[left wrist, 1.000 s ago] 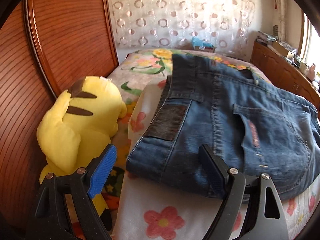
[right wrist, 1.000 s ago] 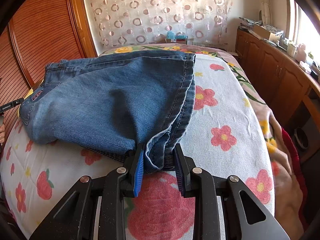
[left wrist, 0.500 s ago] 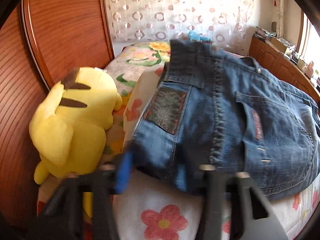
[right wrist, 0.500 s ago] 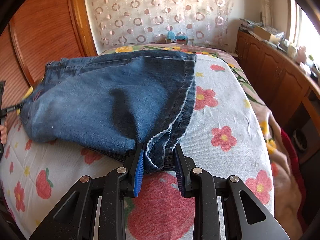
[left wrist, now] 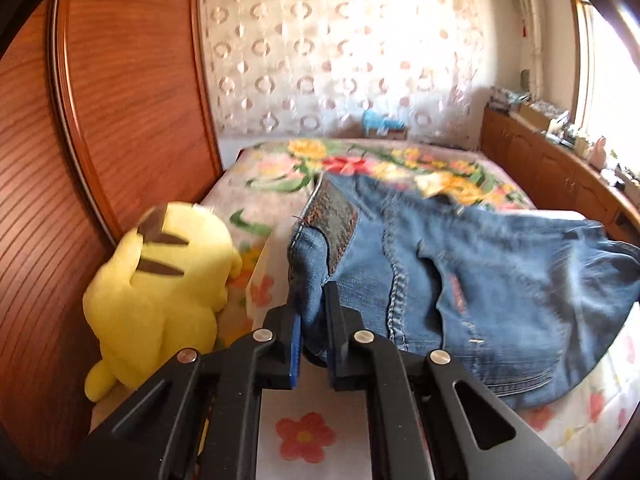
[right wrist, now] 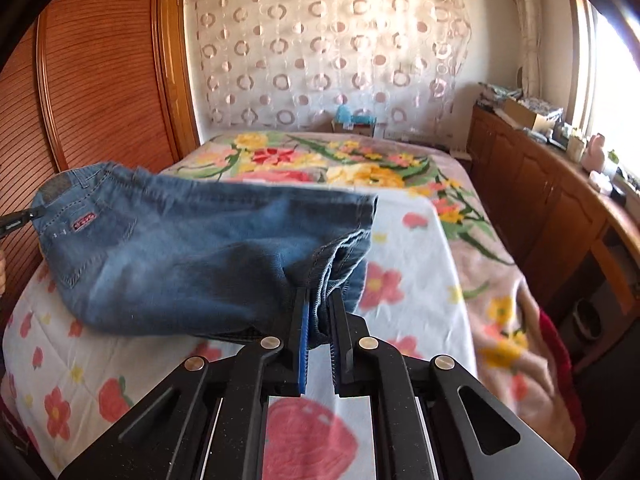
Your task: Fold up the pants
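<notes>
— Looking from the left wrist: left claw (left wrist: 313, 312) closing, pads pinching the waistband corner of the jeans (left wrist: 480, 280), lifted off the bed (left wrist: 312, 436). Yellow plush toy (left wrist: 160, 280) just left of the jeans.

— Switching to the right wrist: right claw (right wrist: 319, 322) closing too, nipping the hem end of the jeans (right wrist: 180, 252); rest draped across the bed (right wrist: 412, 280).

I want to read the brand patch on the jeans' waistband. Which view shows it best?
The left wrist view: the dark leather patch lies close and large, just beyond the left tongs. In the right wrist view the patch is a small grey corner at the jeans' far left end.
</notes>
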Motion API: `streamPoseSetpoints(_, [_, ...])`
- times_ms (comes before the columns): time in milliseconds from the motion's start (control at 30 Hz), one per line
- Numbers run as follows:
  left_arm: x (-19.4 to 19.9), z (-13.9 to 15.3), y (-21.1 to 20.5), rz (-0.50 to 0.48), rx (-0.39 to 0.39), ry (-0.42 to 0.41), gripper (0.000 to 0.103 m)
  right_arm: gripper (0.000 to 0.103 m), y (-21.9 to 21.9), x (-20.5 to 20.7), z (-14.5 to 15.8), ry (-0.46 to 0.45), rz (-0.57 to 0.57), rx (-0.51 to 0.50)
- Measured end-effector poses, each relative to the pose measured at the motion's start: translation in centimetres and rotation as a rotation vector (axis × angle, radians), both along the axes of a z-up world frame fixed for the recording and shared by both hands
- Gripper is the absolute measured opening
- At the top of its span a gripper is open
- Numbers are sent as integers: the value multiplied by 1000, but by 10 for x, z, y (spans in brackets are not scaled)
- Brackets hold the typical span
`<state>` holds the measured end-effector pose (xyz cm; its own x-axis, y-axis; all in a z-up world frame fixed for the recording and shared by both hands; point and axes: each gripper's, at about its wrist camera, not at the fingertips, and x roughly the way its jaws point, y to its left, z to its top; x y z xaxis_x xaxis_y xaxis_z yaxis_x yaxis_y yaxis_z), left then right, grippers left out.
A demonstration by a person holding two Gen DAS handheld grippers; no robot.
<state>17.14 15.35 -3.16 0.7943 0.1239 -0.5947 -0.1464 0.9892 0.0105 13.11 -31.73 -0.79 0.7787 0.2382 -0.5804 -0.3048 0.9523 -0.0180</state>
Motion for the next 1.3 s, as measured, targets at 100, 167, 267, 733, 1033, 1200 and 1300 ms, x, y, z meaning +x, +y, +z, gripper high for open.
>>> streamPoseSetpoints(100, [-15, 23, -9, -25, -4, -62, 10, 8, -3, -8, 16, -43, -8, 7])
streamPoseSetpoints(167, [-25, 33, -14, -42, -10, -81, 9, 8, -9, -17, 26, -65, -12, 20])
streamPoseSetpoints(267, [-48, 43, -19, -68, -35, -110, 9, 8, -23, -34, 32, -84, -17, 28])
streamPoseSetpoints(733, [-112, 26, -37, -159, -62, -76, 9, 8, -57, -108, 35, -65, -7, 6])
streamPoseSetpoints(1033, [-129, -36, -38, -155, -62, 50, 10, 8, -73, -114, 1, 47, -25, 32])
streamPoseSetpoints(1200, [-131, -47, -42, -145, -41, 68, 10, 8, -80, -103, -20, 120, -58, 74])
streamPoseSetpoints(1300, [-130, -47, -40, -151, -42, 78, 12, 8, -80, -103, -24, 139, -71, 89])
